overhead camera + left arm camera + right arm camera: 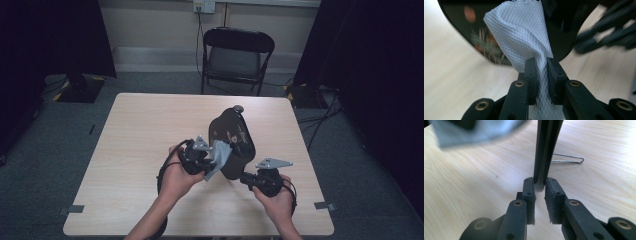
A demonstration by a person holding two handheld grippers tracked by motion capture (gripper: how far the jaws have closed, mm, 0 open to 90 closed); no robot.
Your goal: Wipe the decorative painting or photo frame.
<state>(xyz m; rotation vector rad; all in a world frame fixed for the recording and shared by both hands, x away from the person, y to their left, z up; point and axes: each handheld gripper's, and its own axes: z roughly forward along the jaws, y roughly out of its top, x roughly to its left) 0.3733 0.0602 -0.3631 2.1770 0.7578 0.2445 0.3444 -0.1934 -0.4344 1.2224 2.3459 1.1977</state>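
Observation:
A glossy black flat board [235, 137] with a painted flower pattern [482, 37] stands tilted up over the middle of the wooden table [140, 130]. My right gripper [245, 177] is shut on its thin lower edge, and the right gripper view shows the black edge [546, 147] clamped between the jaws of that gripper [539, 182]. My left gripper [212, 162] is shut on a pale diamond-weave cloth [521, 32]. The cloth [219, 157] lies against the board's left face. It appears blurred [474, 130] at the top of the right gripper view.
A thin bent wire loop [567, 158] lies on the table just behind the board. A black folding chair [235, 55] stands beyond the far table edge. Dark curtains hang on both sides and cables cross the floor at the right.

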